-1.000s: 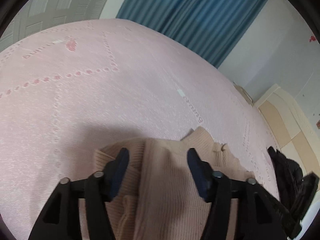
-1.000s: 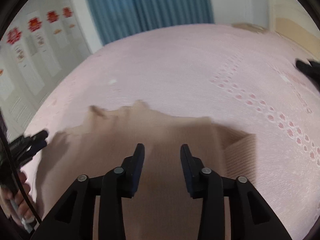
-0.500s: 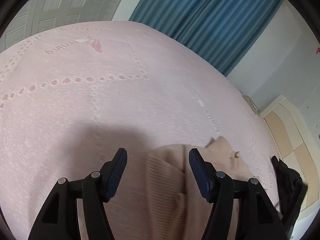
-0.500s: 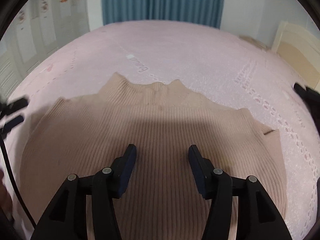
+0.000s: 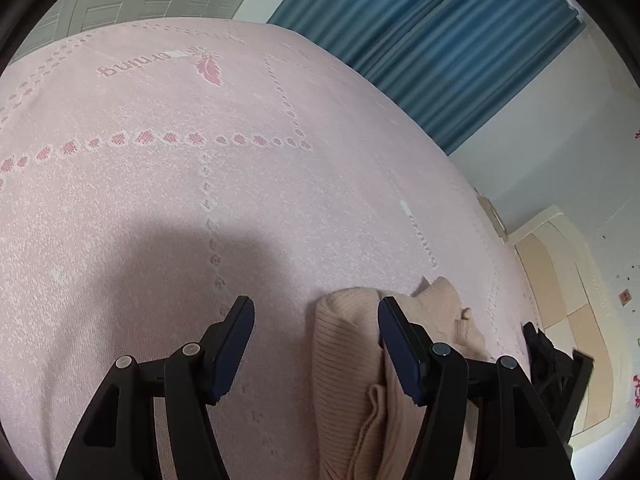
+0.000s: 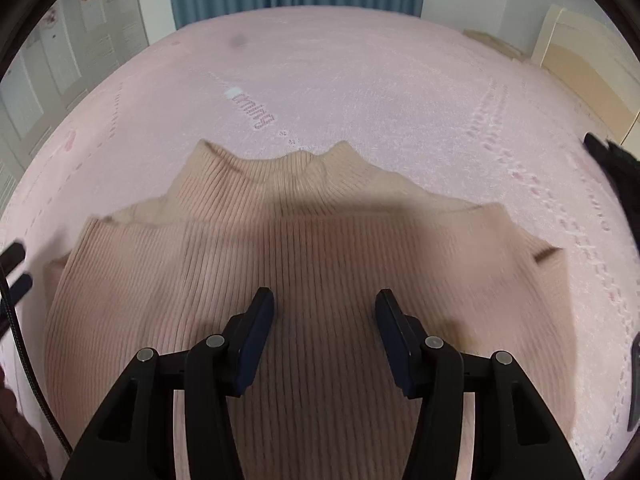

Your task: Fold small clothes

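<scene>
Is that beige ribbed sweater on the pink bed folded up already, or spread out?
Partly folded. The sweater lies flat on the bedspread, its left side doubled over.

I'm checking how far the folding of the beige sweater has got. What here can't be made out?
- Sweater hem, right wrist view: cut off by the bottom edge behind the right claw.
- Sleeves: folded in or tucked under, cannot tell.
- Sweater, left wrist view: mostly hidden behind the left claw.
- Black item by the bedspread edge: cropped, unidentifiable.
</scene>
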A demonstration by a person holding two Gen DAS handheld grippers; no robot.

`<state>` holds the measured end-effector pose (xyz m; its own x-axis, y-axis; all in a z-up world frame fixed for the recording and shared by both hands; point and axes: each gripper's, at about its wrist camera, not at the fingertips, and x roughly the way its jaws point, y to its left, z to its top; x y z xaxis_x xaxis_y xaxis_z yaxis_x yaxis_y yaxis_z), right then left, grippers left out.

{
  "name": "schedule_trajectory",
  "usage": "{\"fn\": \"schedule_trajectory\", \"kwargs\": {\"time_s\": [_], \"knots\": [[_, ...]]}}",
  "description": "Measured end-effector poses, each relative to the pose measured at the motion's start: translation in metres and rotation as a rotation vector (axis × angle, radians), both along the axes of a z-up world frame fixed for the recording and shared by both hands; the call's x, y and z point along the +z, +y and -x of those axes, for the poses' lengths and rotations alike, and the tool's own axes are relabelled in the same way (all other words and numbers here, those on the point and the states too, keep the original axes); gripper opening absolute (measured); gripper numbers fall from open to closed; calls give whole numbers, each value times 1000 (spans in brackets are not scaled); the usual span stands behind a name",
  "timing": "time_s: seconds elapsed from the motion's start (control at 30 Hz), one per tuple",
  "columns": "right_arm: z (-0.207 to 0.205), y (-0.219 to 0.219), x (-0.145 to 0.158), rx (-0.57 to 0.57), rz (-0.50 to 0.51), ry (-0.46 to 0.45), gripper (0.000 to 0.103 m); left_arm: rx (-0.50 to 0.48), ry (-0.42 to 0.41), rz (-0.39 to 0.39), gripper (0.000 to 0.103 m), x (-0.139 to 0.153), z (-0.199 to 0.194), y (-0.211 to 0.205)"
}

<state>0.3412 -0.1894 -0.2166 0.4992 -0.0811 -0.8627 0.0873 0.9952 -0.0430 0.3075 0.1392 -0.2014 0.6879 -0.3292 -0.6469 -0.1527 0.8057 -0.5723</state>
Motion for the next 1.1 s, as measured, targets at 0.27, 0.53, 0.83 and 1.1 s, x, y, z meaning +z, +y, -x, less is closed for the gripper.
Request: {"fn": "schedule_trajectory", "kwargs": {"time_s": [0.27,0.53,0.83,1.1], "knots": [[68,-2,6,72,-22,-21,51,-65,-26,25,62,10,35,-9],[125,-7,1,116,-84,-9,51,-93,10,120,62,-1,95,-10],[166,-5,3,226,-27,-14,51,-147,78,180,62,-28,146,-34],[178,-57,20,202,-220,-122,50,-141,57,252,67,-36,133,-52]]}}
